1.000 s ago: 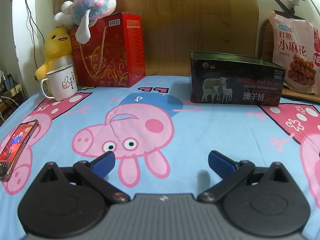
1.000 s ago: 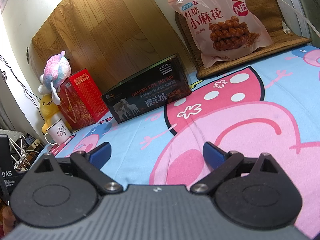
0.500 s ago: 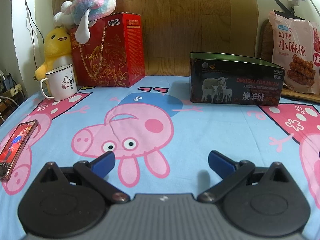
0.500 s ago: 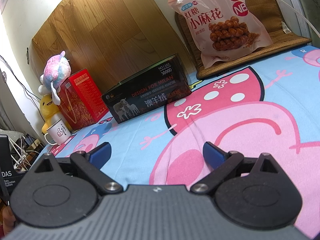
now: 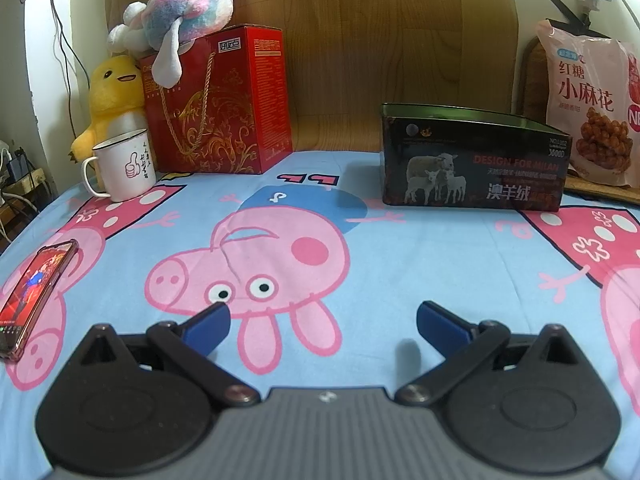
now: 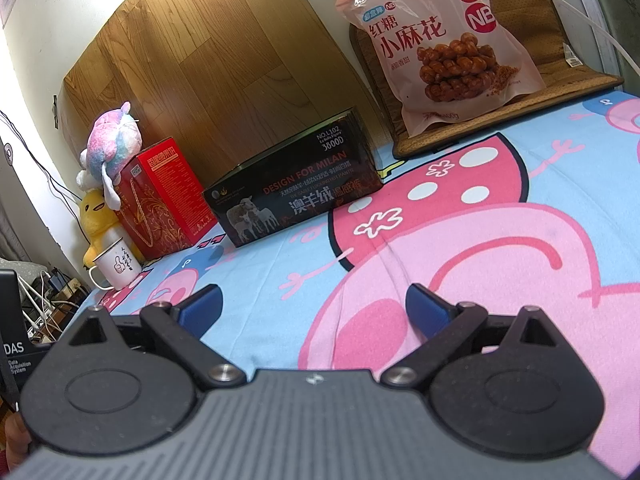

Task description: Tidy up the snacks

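You can't see inside the black box (image 5: 472, 168); its walls hide the contents in both views. The left view's right edge crops the snack bag (image 5: 588, 108). The red box (image 5: 216, 104) and mug (image 5: 124, 164) partly hide the yellow plush (image 5: 114, 96). The phone (image 5: 32, 292) is clipped at the left edge.
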Demonstrator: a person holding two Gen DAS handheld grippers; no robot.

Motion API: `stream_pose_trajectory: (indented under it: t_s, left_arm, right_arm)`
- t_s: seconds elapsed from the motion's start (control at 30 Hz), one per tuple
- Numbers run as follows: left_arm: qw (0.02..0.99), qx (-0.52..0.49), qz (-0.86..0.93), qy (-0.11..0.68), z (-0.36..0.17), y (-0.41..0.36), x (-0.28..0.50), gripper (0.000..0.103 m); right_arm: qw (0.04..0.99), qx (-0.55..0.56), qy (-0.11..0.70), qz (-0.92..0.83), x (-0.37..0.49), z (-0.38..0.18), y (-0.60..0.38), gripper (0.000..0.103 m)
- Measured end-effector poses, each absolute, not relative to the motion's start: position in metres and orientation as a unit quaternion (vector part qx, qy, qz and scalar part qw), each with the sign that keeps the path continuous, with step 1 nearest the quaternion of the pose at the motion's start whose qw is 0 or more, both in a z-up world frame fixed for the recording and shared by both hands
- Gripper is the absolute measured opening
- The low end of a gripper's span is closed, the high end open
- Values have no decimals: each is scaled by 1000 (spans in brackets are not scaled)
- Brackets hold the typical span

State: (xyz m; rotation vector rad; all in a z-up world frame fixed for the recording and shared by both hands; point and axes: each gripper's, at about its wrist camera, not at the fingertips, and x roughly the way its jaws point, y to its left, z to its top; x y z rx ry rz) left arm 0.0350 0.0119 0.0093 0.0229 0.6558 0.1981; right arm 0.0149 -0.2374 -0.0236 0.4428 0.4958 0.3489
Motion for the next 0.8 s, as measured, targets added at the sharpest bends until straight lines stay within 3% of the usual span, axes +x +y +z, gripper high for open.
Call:
stream_pose_trajectory:
  t_s: [0.8]
  left_arm:
    - [945, 19, 81, 315, 10, 8, 33, 103]
  right_arm:
    - [930, 216, 242, 170, 15, -23, -237, 100]
